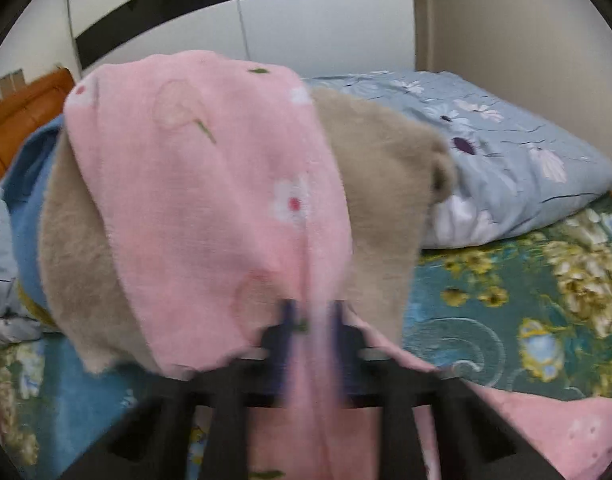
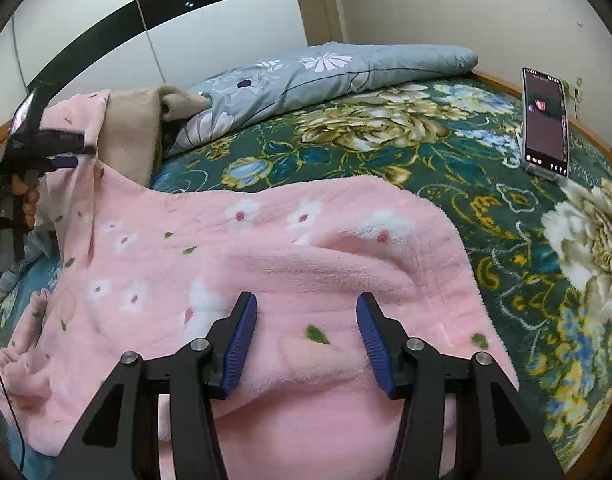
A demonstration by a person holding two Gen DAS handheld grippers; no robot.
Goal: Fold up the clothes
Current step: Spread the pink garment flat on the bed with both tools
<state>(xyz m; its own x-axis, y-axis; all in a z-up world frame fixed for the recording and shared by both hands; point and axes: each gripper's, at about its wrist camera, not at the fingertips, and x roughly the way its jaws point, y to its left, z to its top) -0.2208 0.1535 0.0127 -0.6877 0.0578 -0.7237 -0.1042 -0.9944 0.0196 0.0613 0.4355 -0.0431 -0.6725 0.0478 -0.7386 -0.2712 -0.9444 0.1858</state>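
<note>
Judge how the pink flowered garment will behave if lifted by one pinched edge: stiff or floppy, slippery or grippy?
Probably very floppy: the pink flowered garment drapes in soft folds on the bed, and hangs limp where the left gripper pinches it. Its fleecy nap likely resists slipping on the pads. It looks light but bulky, so one pinch may leave most of it dragging.

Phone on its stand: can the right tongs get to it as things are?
Probably yes. The right tongs are open and empty over the pink garment, and only bare bedspread lies between them and the phone. It would be a long stretch, though.
</note>
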